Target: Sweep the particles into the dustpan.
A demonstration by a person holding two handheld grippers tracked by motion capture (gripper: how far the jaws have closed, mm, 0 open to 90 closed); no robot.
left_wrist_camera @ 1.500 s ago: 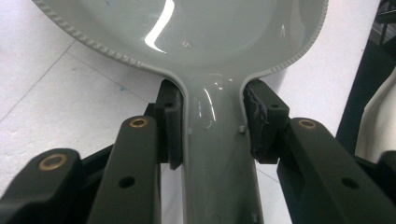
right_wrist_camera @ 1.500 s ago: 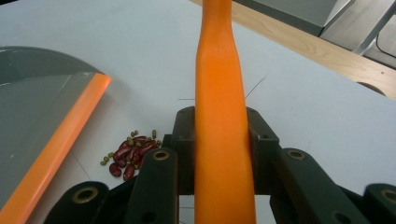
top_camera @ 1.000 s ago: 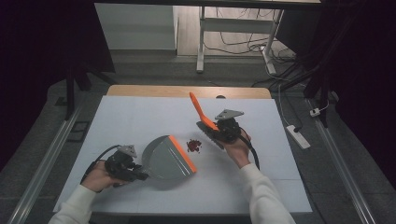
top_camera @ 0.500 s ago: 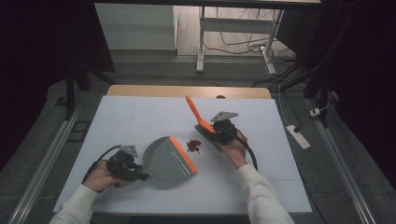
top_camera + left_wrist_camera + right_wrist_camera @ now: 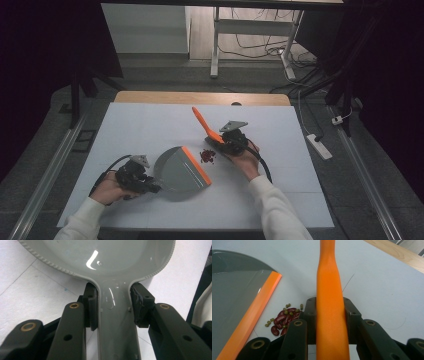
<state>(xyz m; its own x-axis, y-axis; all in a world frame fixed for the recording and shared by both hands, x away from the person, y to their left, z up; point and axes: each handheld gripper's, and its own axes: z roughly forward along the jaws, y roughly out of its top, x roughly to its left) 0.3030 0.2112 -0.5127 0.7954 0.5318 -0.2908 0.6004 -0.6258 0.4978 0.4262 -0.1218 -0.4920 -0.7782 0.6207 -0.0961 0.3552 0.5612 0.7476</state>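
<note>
A grey dustpan (image 5: 175, 171) with an orange lip (image 5: 196, 165) lies flat on the white table. My left gripper (image 5: 150, 187) is shut on its handle (image 5: 116, 322), with the pan's bowl (image 5: 112, 260) just ahead of the jaws. A small pile of red and green beans (image 5: 207, 156) lies just beyond the lip. My right gripper (image 5: 223, 142) is shut on a long orange handle (image 5: 202, 122) that slants up and away; its lower end is hidden. In the right gripper view the orange handle (image 5: 329, 290) runs between the jaws, with the beans (image 5: 283, 320) and the dustpan (image 5: 234, 290) to its left.
The white table top (image 5: 280, 200) has a wooden strip (image 5: 200, 97) along its far edge. A white power strip (image 5: 318, 145) lies on the floor to the right. Metal rails run along both sides of the table.
My right gripper and the orange handle have shifted a little left and nearer to the beans. The dustpan and left gripper have stayed about where they were.
</note>
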